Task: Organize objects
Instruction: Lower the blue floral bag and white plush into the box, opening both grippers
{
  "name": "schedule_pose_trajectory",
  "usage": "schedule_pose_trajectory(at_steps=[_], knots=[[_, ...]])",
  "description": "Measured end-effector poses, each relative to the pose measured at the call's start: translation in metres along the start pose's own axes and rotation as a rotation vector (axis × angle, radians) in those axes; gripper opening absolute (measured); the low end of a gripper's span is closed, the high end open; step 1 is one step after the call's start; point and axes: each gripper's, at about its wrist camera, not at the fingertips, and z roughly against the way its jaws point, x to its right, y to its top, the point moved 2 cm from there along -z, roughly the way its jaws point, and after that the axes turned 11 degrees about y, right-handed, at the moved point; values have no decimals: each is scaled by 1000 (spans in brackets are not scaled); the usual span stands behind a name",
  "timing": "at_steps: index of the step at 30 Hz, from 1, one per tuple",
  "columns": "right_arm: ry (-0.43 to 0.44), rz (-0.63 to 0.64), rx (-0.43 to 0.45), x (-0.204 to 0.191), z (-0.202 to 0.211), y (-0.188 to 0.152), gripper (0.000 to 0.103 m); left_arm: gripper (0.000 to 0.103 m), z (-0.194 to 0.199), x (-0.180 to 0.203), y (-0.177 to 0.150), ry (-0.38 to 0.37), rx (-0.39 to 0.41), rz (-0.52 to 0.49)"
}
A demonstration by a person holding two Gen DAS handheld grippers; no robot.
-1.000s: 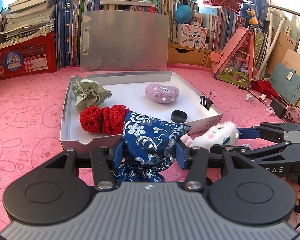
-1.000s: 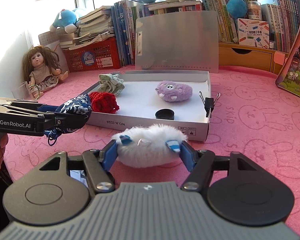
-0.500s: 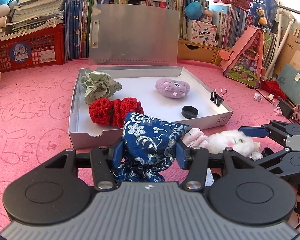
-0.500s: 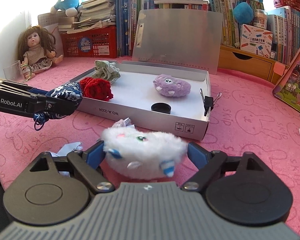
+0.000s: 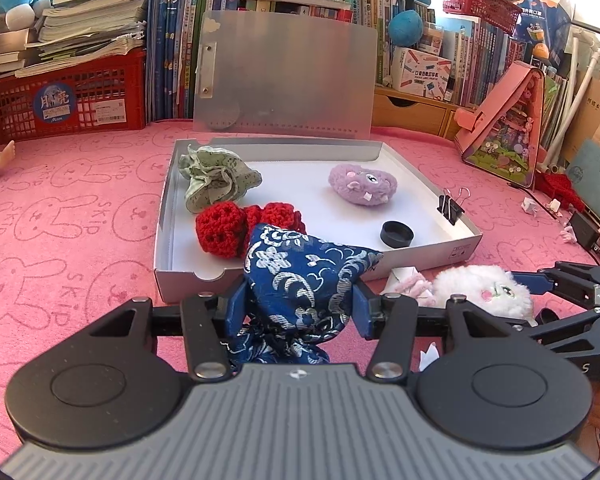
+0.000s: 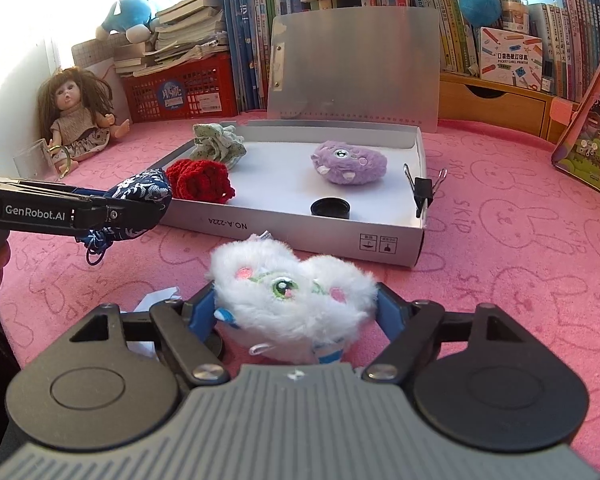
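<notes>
A: Biggest thing on the pink rabbit-print cloth (image 5: 60,216)?
B: White box tray (image 5: 168,216), centre, silver clipboard (image 5: 284,76) upright behind its far edge. Inside: green cloth bundle (image 5: 216,178) far left, red crochet piece (image 5: 224,232) near left, purple plush (image 5: 362,184) far right, black cap (image 5: 397,234) near right, binder clip (image 5: 452,208) on right wall.
A: And the grippers?
B: Left gripper (image 5: 300,304) clamps blue patterned pouch (image 5: 304,280), just near of tray's near wall. Right gripper (image 6: 296,312) has just been closing; white plush (image 6: 292,296) sits btwn its blue pads, fur pressed both sides, near of tray w/ paper scraps (image 6: 156,298) beside it.
</notes>
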Motion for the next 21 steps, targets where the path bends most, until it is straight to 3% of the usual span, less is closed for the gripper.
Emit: schedule_pose_trajectory(at_steps=[11, 21], knots=[[-31, 1, 107, 7, 15, 50, 79, 57, -7, -12, 48, 36, 87, 33], [-57, -78, 118, 54, -34, 119, 79, 57, -66, -27, 77, 113, 65, 91]])
